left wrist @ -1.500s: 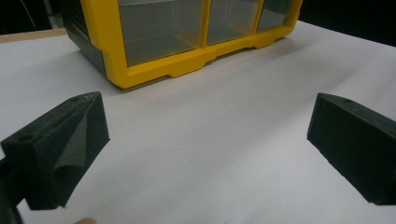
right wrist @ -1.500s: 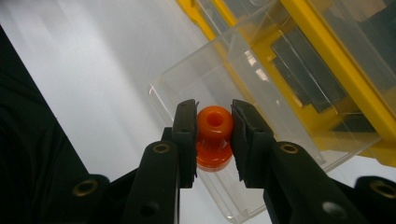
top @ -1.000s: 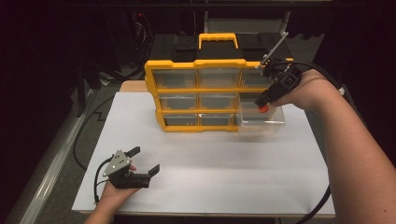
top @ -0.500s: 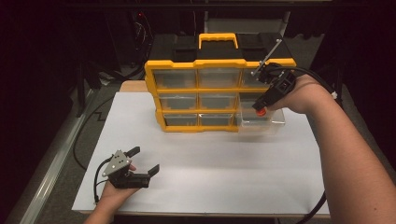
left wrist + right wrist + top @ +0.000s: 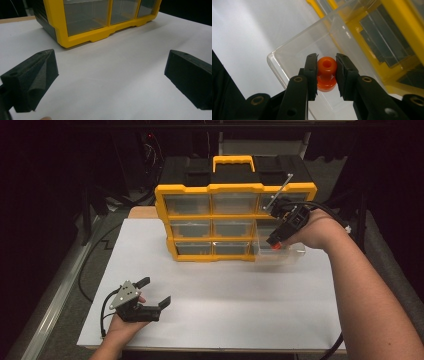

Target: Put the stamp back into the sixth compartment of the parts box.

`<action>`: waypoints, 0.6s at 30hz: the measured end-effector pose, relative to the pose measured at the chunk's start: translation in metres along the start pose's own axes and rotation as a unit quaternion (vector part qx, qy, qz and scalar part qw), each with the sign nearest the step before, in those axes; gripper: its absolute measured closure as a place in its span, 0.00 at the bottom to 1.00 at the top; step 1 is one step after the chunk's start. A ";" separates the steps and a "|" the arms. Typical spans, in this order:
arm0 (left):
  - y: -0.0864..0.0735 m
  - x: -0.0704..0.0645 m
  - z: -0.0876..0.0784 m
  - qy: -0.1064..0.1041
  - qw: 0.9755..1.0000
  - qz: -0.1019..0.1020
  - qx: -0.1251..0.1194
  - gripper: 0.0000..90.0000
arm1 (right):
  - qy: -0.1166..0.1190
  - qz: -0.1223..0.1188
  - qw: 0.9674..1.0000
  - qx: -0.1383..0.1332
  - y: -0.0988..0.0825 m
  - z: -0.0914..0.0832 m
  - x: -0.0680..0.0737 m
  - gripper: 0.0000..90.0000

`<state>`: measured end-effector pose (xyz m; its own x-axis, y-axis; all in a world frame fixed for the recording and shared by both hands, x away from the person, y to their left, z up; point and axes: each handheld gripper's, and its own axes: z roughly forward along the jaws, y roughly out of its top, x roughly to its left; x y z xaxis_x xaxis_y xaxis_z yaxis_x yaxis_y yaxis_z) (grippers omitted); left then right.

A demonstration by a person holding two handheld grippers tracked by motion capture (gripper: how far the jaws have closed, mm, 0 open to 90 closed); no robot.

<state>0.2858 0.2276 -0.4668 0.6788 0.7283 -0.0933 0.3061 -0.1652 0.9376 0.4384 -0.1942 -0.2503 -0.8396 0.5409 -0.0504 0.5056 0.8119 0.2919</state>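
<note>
Our right gripper is clamped on the small orange knob, light, hard and probably slippery so best held at its waist, just above the clear drawer, while our left gripper waits open, well apart from that drawer.

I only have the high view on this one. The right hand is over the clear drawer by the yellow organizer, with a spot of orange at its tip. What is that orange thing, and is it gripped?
Observer: The right gripper is shut on a small orange knob-shaped piece with a hole in its top, both pads pressing its sides.
Operator: Is it over the drawer?
Observer: Yes, the clear drawer lies open right beneath the piece.
Operator: And the left gripper?
Observer: The left gripper is open, nothing between its pads, facing the yellow organizer across bare white table.
</note>
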 end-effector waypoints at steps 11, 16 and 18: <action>0.000 0.000 0.000 -0.002 1.000 0.001 0.000 0.00 | 0.004 -0.005 1.000 0.002 -0.002 0.013 0.001 0.80; 0.000 0.000 0.000 -0.003 1.000 0.002 0.000 0.00 | 0.001 -0.005 1.000 -0.001 -0.002 0.011 0.001 0.80; 0.000 -0.001 0.000 -0.003 1.000 0.002 0.000 0.00 | 0.003 -0.006 1.000 -0.005 -0.002 0.009 0.000 0.80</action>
<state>0.2854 0.2271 -0.4667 0.6838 0.7238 -0.0923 0.3033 -0.1669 0.9381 0.4388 -0.1936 -0.2600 -0.8463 0.5305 -0.0482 0.4940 0.8154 0.3019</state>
